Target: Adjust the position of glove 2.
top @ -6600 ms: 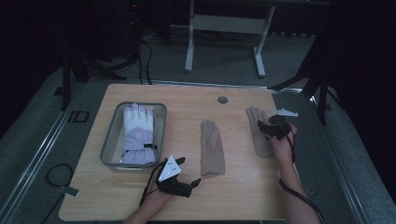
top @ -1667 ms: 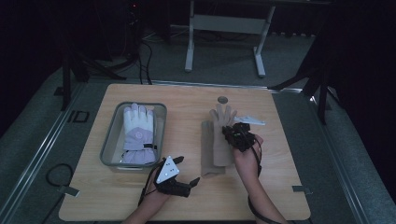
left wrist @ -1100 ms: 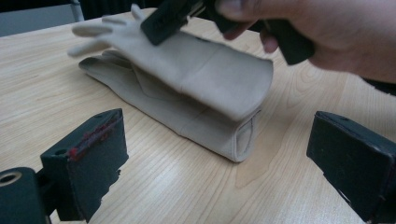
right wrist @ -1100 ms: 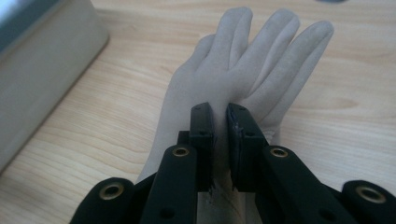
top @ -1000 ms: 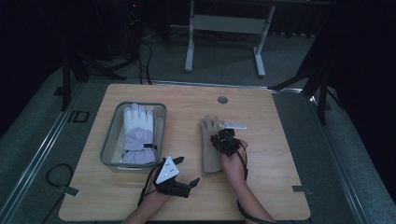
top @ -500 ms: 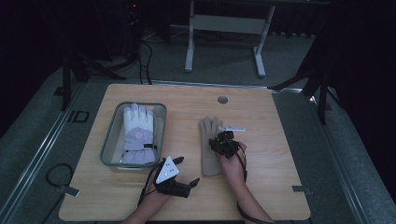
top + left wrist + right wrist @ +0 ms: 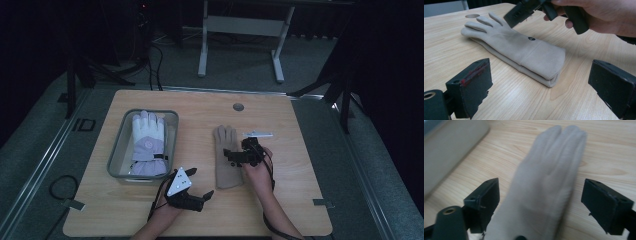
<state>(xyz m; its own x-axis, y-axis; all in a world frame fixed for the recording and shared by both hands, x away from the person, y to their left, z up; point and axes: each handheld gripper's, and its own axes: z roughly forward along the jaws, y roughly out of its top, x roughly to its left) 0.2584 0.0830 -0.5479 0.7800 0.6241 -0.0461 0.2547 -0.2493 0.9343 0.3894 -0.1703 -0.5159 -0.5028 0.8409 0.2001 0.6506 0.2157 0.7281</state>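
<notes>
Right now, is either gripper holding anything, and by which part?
Nothing. The right gripper has just opened over the beige gloves; the left gripper is open too.

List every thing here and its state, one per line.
Beige gloves: two stacked flat on the table, released.
White gloves: lying in the bin.
Bin: open-topped, on the table.
Right gripper: jaws just opened, astride the beige gloves.
Left gripper: open, nothing held.

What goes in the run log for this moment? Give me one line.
right gripper: jaws just opened, over stacked beige gloves, not gripping | left gripper: open, idle near table edge | tray: white gloves inside
</notes>
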